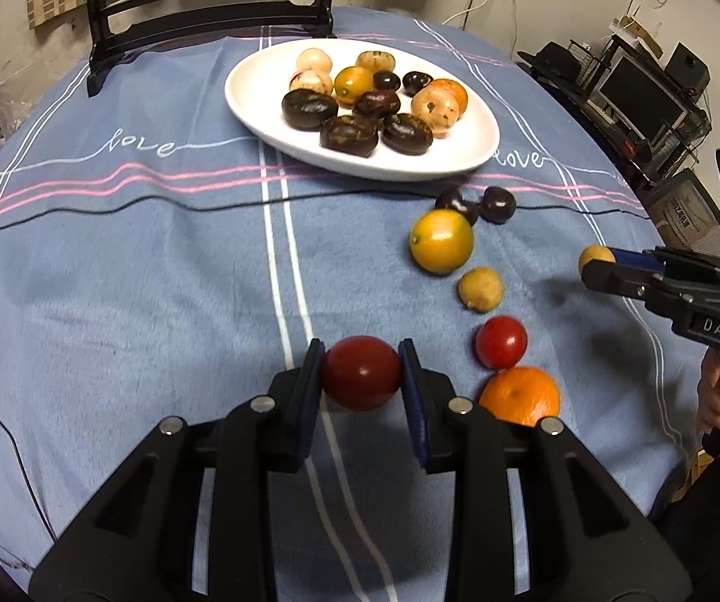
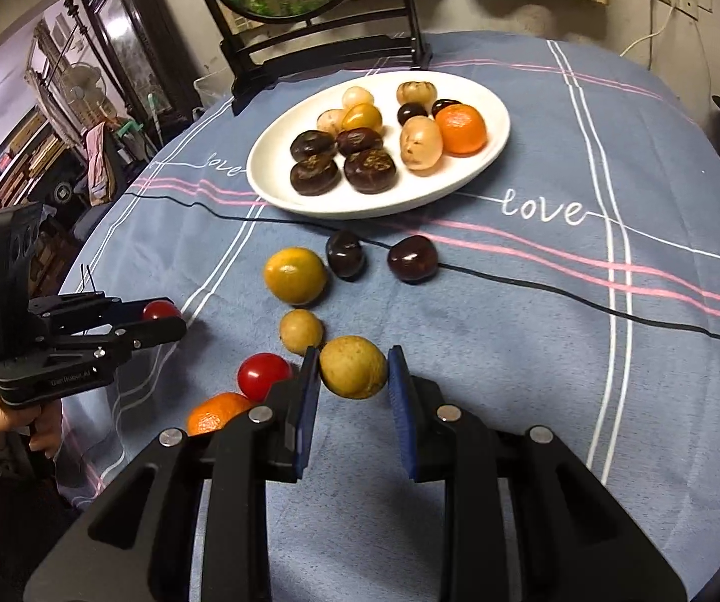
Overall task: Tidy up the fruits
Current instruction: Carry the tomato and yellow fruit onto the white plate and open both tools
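Note:
My left gripper point(image 1: 361, 373) is shut on a dark red tomato point(image 1: 360, 372) and holds it above the blue cloth; it also shows in the right wrist view point(image 2: 162, 318). My right gripper point(image 2: 353, 371) is shut on a tan round fruit point(image 2: 353, 367); it shows at the right of the left wrist view point(image 1: 596, 262). A white oval plate point(image 1: 460, 155) point(image 2: 280, 170) at the back holds several dark, pale and orange fruits. On the cloth lie a yellow fruit point(image 1: 441, 241), two dark fruits point(image 2: 345, 254) point(image 2: 411, 258), a small tan fruit point(image 1: 480, 289), a red tomato point(image 1: 501, 342) and an orange point(image 1: 520, 395).
A black stand point(image 1: 209, 5) with a round screen sits at the table's back edge behind the plate. A thin black cord point(image 1: 159, 200) runs across the cloth in front of the plate. Shelves with electronics point(image 1: 651, 95) stand past the table's right edge.

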The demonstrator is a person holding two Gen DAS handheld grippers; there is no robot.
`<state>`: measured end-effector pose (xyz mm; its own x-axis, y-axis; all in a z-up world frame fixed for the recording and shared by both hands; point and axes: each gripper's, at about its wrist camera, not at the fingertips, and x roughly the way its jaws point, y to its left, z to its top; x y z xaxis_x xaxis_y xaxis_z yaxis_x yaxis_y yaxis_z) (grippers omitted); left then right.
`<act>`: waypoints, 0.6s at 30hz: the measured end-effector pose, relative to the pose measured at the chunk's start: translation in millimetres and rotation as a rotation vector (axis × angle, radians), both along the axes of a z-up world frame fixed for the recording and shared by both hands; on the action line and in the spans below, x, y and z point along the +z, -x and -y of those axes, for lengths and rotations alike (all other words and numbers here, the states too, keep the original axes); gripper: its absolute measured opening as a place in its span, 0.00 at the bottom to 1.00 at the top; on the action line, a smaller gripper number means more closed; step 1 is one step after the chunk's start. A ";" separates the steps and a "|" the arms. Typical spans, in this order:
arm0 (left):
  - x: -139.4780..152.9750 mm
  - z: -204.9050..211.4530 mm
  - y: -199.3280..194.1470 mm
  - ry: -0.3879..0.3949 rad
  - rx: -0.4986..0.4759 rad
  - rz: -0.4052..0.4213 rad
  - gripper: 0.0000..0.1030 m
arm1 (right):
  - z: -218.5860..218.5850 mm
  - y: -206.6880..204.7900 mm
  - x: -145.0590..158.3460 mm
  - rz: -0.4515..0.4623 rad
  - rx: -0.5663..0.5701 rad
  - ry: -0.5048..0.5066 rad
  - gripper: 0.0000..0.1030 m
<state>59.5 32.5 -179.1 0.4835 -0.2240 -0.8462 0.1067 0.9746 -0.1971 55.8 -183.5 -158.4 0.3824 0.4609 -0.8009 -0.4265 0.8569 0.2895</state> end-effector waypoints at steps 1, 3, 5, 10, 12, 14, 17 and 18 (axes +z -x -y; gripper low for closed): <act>2.1 0.2 -3.3 0.003 -0.001 0.003 0.29 | 1.1 -1.0 0.8 0.001 -0.005 -0.002 0.27; 7.2 0.5 -11.4 0.006 -0.005 0.011 0.29 | 2.9 -5.5 4.8 0.008 -0.014 -0.006 0.27; 15.0 1.5 -22.6 0.002 -0.013 0.030 0.29 | 3.8 -13.4 11.4 0.021 -0.021 -0.012 0.27; 35.3 1.2 -57.7 -0.005 -0.017 0.076 0.29 | -0.3 -44.1 32.6 0.071 -0.030 -0.034 0.27; 40.6 -0.8 -72.2 -0.006 -0.014 0.088 0.30 | -4.0 -59.5 39.8 0.087 -0.028 -0.040 0.27; 43.9 -4.3 -88.6 -0.009 -0.007 0.095 0.30 | -8.4 -75.2 44.2 0.097 -0.027 -0.047 0.27; 43.4 -12.0 -112.7 -0.011 0.009 0.097 0.30 | -16.1 -98.6 45.9 0.103 -0.021 -0.052 0.27; 42.3 -16.0 -123.7 -0.012 0.019 0.096 0.30 | -19.8 -108.4 45.1 0.103 -0.018 -0.052 0.27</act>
<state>183.3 48.5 -136.8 0.5668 -0.2048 -0.7980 0.1065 0.9787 -0.1755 164.2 -163.7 -113.3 0.4702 0.4934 -0.7317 -0.4409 0.8496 0.2895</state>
